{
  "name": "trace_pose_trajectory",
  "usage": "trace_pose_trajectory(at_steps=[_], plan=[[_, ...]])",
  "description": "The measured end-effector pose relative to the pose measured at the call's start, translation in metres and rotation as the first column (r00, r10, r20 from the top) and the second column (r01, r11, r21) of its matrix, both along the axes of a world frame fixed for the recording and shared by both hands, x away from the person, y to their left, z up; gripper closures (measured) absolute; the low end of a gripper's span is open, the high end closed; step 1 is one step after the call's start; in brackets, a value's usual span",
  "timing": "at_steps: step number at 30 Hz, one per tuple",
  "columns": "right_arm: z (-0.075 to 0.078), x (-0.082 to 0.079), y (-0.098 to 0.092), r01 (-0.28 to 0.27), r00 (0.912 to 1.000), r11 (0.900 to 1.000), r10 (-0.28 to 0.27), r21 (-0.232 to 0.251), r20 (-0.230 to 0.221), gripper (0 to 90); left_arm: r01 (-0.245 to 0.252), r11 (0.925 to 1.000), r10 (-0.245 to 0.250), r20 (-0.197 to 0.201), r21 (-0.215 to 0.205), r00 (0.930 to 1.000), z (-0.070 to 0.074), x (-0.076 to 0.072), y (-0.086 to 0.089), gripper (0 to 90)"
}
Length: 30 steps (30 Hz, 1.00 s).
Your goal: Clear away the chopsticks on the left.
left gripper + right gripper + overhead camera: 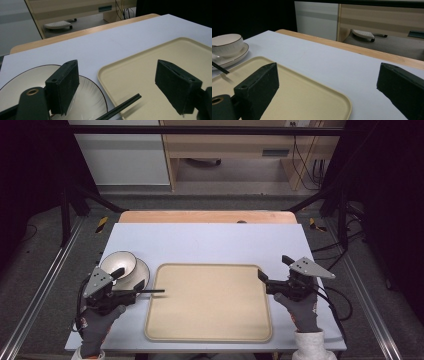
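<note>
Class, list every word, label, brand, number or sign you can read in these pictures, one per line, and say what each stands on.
None can be read.
The beige tray, the white bowl and its plate, and the black chopsticks bear no writing.
The yellow and black hazard tape on the floor has stripes, no words.
The small dark label on the wooden furniture behind is too blurred to read.

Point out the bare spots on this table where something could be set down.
The beige tray is bare except where the chopsticks poke over its left rim. The white tabletop behind it is open too. Crowded: the left edge, with bowl on plate beside the left gripper.
</note>
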State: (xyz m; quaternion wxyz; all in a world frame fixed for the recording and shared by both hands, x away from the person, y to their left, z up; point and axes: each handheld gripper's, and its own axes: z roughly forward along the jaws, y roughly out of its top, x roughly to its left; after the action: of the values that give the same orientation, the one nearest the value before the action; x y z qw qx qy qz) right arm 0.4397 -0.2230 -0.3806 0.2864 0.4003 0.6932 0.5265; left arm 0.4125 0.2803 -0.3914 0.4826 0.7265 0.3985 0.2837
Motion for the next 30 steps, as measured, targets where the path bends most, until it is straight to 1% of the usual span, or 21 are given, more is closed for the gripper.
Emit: trace_pose_trajectory(at_steps=[2,4,6,9,12,14,15,22,23,26,27,28,30], plan=[[0.001,-0.001,0.001,-0.002,1.0,1.0,0.002,-0.002,0.003,4.2,0.002,1.0,-0.002,-0.005,0.001,1.0,-0.002,-0.004,0.001,19.8],[0.002,-0.002,0.002,-0.007,1.0,1.0,0.007,-0.007,0.0,4.2,0.008,0.9998,-0.008,-0.013,0.018,0.9999,-0.005,-0.01,0.004,19.8],[0.003,-0.003,0.003,-0.009,1.0,1.0,0.009,-0.005,0.004,4.2,0.011,0.9997,-0.01,-0.02,0.024,0.9998,-0.008,-0.014,0.007,20.3],[0.003,-0.002,0.004,-0.01,1.0,1.0,0.01,-0.011,0.002,4.3,0.016,0.9998,-0.016,-0.031,0.013,0.9994,-0.011,-0.021,0.014,21.2],[0.002,-0.002,0.004,-0.008,0.9999,1.0,0.008,-0.016,-0.01,4.3,0.027,0.9993,-0.026,-0.038,0.026,0.9989,-0.016,-0.027,0.019,21.7],[0.002,-0.002,0.005,-0.008,0.9999,1.0,0.008,-0.016,-0.015,4.5,0.039,0.9986,-0.037,-0.051,0.035,0.998,-0.019,-0.029,0.021,21.8],[0.001,-0.002,0.005,-0.009,0.9998,1.0,0.008,-0.02,-0.017,4.5,0.035,0.9984,-0.033,-0.053,0.044,0.9981,-0.021,-0.03,0.021,21.7],[0.002,-0.002,0.004,-0.005,0.9998,1.0,0.004,-0.021,-0.017,4.5,0.036,0.9968,-0.031,-0.082,0.071,0.9962,-0.031,-0.032,0.028,22.6],[0.002,-0.002,0.004,-0.005,0.9998,1.0,0.005,-0.021,-0.017,4.5,0.039,0.9965,-0.033,-0.091,0.074,0.9953,-0.033,-0.032,0.029,22.8],[0.001,-0.001,0.005,-0.005,0.9997,1.0,0.005,-0.024,-0.025,4.6,0.03,0.9952,-0.021,-0.106,0.093,0.9941,-0.038,-0.029,0.032,22.9],[0.001,-0.001,0.005,-0.004,0.9996,1.0,0.004,-0.026,-0.026,4.6,0.026,0.9954,-0.015,-0.112,0.093,0.9936,-0.04,-0.027,0.033,23.0],[0.0,-0.001,0.005,-0.006,0.9996,1.0,0.005,-0.027,-0.028,4.6,0.022,0.9943,-0.01,-0.115,0.105,0.9933,-0.042,-0.025,0.034,23.3],[0.0,0.0,0.006,-0.007,0.9996,1.0,0.006,-0.028,-0.029,4.6,0.005,0.9939,0.009,-0.123,0.11,0.9924,-0.046,-0.022,0.037,24.6]])
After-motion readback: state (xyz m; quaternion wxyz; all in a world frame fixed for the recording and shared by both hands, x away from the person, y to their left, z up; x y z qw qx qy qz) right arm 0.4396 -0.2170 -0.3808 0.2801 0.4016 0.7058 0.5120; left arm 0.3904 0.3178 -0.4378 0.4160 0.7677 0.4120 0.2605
